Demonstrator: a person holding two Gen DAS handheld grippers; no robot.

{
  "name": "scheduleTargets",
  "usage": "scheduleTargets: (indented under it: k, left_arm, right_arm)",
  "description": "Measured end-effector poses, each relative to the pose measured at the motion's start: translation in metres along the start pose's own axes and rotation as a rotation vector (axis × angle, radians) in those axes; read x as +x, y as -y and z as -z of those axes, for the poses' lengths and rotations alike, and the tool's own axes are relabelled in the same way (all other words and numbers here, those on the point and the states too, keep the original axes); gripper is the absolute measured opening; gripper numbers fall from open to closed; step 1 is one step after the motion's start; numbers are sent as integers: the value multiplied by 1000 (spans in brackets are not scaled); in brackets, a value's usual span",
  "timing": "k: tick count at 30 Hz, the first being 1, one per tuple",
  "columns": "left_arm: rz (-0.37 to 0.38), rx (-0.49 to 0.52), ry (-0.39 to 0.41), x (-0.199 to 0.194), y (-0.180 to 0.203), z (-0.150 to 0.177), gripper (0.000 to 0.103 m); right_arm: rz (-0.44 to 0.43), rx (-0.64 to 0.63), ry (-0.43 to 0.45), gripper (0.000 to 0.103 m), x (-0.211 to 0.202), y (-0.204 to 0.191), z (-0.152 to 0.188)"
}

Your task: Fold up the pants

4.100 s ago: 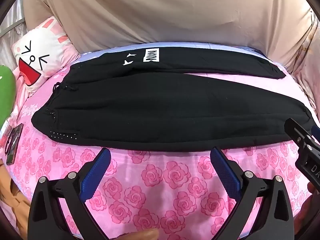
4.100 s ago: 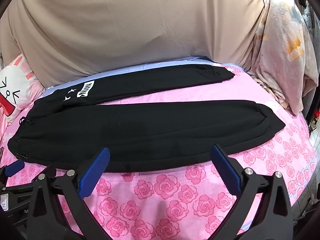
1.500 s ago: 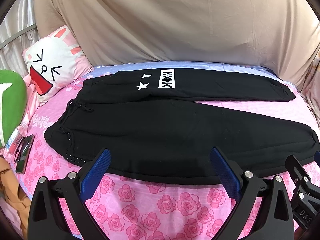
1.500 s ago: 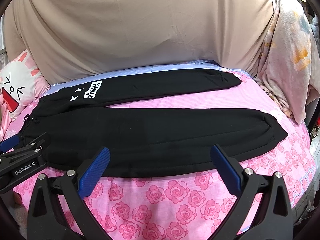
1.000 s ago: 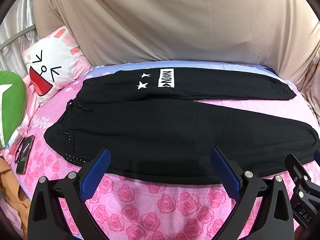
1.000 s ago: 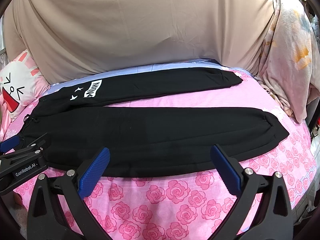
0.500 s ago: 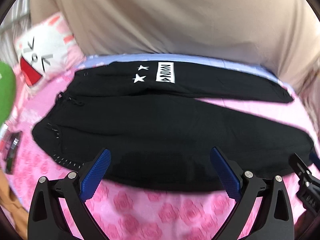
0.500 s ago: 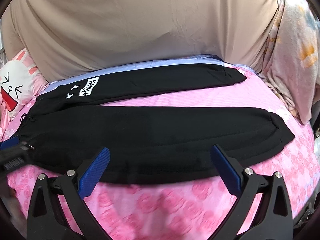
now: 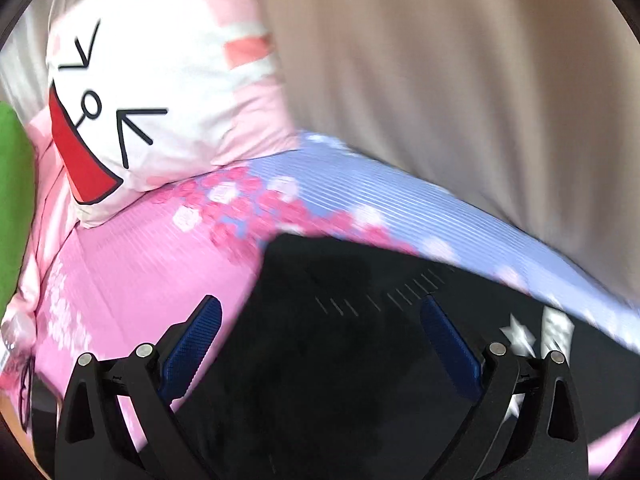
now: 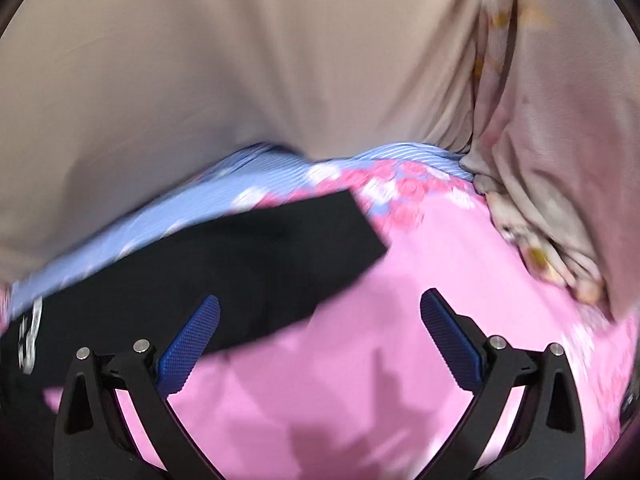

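Left wrist view: left claw (image 9: 320,320) spread wide, blue pads (image 9: 196,344) apart with nothing between them, hovering over the waist end of the black pants (image 9: 344,360). Pants spread flat on the pink rose-print bedsheet (image 9: 132,256), waist corner toward the far left, white stars (image 9: 520,334) and a white label at the right beside the right pad. Blurred throughout. Rabbit-face cushion (image 9: 152,92) at the far left on the bed, green cushion (image 9: 14,200) at the left edge, beige curtain (image 9: 460,92) behind.

Right wrist view: right claw (image 10: 320,320) also wide open, gripping nothing, above bare pink sheet. Far pant leg (image 10: 260,264) lying flat, its cuff end just beyond and left of the claw's centre, left pad over the leg's near edge; contact not discernible. Blue-striped band of the sheet (image 10: 224,188) along the far side, patterned beige blanket (image 10: 556,184) bunched at the right. Also blurred.
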State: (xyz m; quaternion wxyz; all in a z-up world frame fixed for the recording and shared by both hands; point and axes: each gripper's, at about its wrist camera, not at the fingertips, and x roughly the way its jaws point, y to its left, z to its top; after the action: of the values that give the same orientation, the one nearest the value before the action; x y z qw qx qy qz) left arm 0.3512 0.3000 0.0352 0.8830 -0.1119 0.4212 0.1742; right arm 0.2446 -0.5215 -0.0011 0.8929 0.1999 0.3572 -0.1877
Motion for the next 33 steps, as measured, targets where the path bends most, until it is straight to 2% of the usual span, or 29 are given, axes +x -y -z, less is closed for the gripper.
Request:
scheduleTargets:
  k: [2, 4, 6, 9, 11, 13, 14, 15, 16, 17, 18, 22, 23, 24, 27, 30, 31, 33]
  left_arm:
    - [17, -33, -67, 37, -6, -21, 98]
    - [-1, -55, -111, 62, -8, -28, 98]
    - [-32, -74, -157, 88, -9, -30, 98]
    - [-8, -61, -231, 117, -2, -26, 98]
    - [-44, -30, -200, 120, 8, -24, 98]
    - [-44, -24, -196, 119, 10, -24, 92]
    - [-22, -19, -191, 117, 11, -25, 79]
    - [-13, -14, -189, 114, 11, -26, 48]
    - [11, -13, -194, 109, 11, -28, 31]
    - [52, -30, -216, 103, 10, -29, 22]
    - [66, -44, -213, 97, 9, -30, 19]
    - [176, -26, -118, 29, -2, -29, 18]
    - [206, -22, -100, 14, -9, -28, 18]
    - [244, -6, -66, -17, -18, -20, 18]
    - [281, 42, -10, -80, -33, 7, 18]
    - [279, 96, 10, -130, -61, 53, 19]
    - [274, 107, 0, -138, -73, 70, 20]
    - [255, 122, -29, -144, -84, 106, 23]
  right_arm:
    - [-11, 33, -30, 98, 26, 5, -15]
    - [-16, 21, -42, 98, 48, 1, -25]
    - [-36, -45, -83, 98, 71, -15, -29]
    - [1, -168, -127, 98, 100, -37, -26]
    - [43, -246, -115, 98, 111, -50, -21]
    - [-18, -264, -93, 75, 107, -53, -22]
    - [-60, -270, -90, 45, 103, -53, -21]
    - [-87, -262, -92, 18, 99, -52, -22]
    - [-121, -242, -99, 14, 94, -50, -23]
    - [-126, -237, -76, 13, 83, -51, -23]
    - [-128, -245, -55, 12, 73, -52, -22]
    - [-212, -247, 83, 12, 0, -49, -24]
    - [-237, -256, 124, 12, -29, -45, -18]
    - [-257, -266, 155, 12, -53, -41, -12]
    - [-296, -309, 230, 12, -118, -23, 18]
    - [-313, -335, 254, 12, -168, 7, 65]
    - [-306, -344, 246, 12, -174, 15, 72]
    - [-264, -363, 188, 13, -183, 39, 110]
